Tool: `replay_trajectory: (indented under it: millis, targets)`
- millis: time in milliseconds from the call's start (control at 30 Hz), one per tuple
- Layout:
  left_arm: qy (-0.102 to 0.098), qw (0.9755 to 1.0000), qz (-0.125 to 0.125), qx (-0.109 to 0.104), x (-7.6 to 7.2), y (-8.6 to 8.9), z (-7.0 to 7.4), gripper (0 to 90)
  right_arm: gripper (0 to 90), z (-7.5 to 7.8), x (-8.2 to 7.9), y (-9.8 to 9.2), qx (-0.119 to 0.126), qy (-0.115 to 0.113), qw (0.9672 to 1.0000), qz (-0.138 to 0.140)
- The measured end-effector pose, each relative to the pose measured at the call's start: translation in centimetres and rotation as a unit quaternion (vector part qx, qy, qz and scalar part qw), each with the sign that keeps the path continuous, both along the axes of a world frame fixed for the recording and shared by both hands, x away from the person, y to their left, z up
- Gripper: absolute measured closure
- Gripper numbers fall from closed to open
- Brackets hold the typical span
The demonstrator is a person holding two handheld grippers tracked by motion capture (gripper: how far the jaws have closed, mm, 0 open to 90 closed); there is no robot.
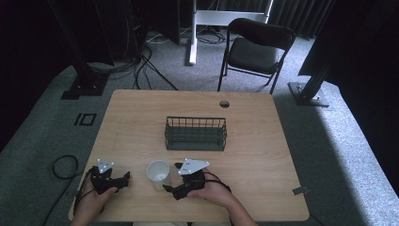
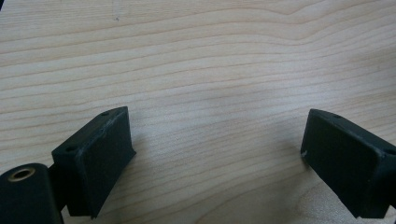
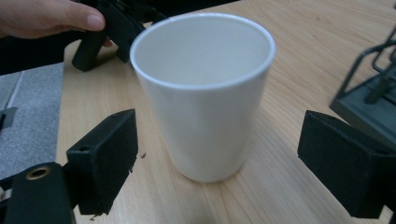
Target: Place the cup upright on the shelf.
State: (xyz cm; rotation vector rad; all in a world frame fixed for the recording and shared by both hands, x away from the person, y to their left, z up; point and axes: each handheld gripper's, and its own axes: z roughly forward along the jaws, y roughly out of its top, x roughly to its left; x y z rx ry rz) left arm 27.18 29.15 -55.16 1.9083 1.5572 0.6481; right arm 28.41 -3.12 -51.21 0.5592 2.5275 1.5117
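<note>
A white cup (image 1: 158,173) stands upright near the front of the wooden table (image 1: 141,117). My right gripper (image 1: 171,177) is just to its right, open, with its jaws pointing left at the cup. In the right gripper view the cup (image 3: 205,93) stands between the two spread jaws of the right gripper (image 3: 217,140), apart from both pads, and looks empty. My left gripper (image 1: 121,182) rests at the front left, a little left of the cup. Seen in its own view, the left gripper (image 2: 217,140) is open over bare wood.
A dark wire basket (image 1: 195,133) sits at the table's middle, behind the cup, and its corner (image 3: 373,93) is at the right of the right gripper view. A cable hole (image 1: 224,103) is near the far edge. A folding chair (image 1: 254,52) stands beyond the table.
</note>
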Motion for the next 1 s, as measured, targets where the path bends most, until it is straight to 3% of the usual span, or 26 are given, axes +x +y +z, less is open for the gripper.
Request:
replay_trajectory:
  millis: [733, 1000]
  targets:
    - [0.0, 1.0, 0.0, 0.0, 0.0, 0.0, 0.0, 9.4, 12.0, 0.6, 0.5, 3.2, 0.017, -0.016, 0.9997, 0.008]
    - [0.0, 1.0, 0.0, 0.0, 0.0, 0.0, 0.0, 9.4, 19.0, 0.7, 0.5, 3.6, 0.012, -0.011, 0.9998, -0.007]
